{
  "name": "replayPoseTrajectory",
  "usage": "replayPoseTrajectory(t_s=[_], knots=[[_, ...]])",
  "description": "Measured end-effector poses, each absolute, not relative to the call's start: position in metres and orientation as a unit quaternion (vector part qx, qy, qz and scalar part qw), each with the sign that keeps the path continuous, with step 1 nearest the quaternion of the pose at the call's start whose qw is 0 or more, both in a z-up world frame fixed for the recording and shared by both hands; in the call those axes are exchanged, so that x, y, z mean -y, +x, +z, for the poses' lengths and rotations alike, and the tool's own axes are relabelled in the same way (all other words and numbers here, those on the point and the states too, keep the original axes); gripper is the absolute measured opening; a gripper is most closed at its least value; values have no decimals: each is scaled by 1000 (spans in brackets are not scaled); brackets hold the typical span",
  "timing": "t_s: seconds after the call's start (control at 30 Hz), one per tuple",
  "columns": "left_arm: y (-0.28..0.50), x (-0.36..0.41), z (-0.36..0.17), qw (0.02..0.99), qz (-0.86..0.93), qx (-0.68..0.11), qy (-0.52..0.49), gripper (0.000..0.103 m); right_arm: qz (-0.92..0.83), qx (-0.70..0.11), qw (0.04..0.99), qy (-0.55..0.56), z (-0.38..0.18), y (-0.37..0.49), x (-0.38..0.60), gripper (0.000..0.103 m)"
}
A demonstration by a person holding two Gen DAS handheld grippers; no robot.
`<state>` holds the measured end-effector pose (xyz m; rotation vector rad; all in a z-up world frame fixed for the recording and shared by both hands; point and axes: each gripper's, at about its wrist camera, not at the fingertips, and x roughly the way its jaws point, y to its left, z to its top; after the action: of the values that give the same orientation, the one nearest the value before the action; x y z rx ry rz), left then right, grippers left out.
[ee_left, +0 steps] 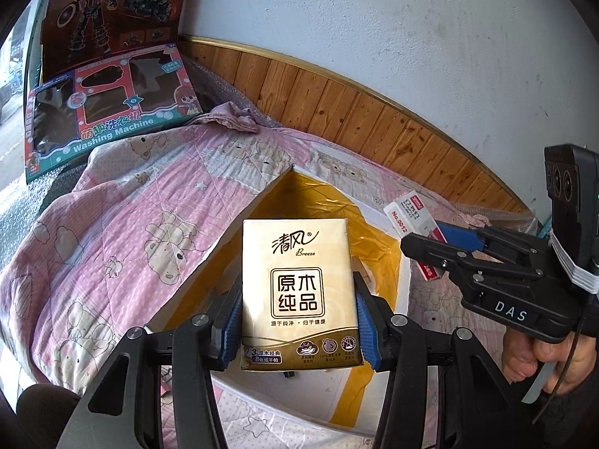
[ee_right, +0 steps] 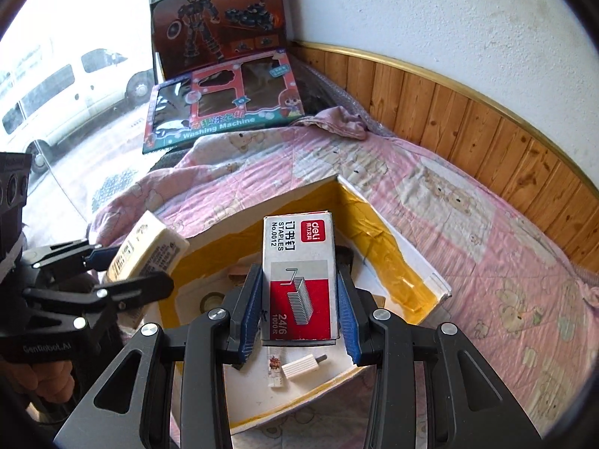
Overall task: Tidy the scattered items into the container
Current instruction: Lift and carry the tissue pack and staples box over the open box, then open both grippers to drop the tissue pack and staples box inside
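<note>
Above the open box (ee_right: pixel 397 258), left fingers (ee_left: pixel 365 321) grip a tissue pack (ee_left: pixel 297 292), right fingers (ee_right: pixel 346 310) a staples box (ee_right: pixel 299 277).

- Tissue pack (ee_left: pixel 297 292): cream and gold, dark lettering.
- Staple box (ee_right: pixel 299 277): grey, red.
- Container (ee_right: pixel 408 284): white, yellow-taped inside.
- Quilt (ee_left: pixel 123 224): pink dotted, bear print.

Box (ee_right: pixel 397 258) on quilt (ee_right: pixel 486 247), toy boxes (ee_right: pixel 224 112) behind it, wall panelling (ee_right: pixel 468 119) to the right
</note>
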<state>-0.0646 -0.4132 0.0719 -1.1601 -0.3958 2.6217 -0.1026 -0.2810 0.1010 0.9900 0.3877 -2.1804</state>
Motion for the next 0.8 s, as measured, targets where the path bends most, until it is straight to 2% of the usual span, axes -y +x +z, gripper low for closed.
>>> replayPoseTrajectory(t_s=[0.37, 0.8], knots=[[-71, 375, 32, 155, 869, 106, -458, 52, -823, -153, 356, 415, 82, -144, 310, 39], [-80, 374, 4, 141, 856, 83, -491, 52, -791, -181, 337, 477, 39, -184, 362, 39]])
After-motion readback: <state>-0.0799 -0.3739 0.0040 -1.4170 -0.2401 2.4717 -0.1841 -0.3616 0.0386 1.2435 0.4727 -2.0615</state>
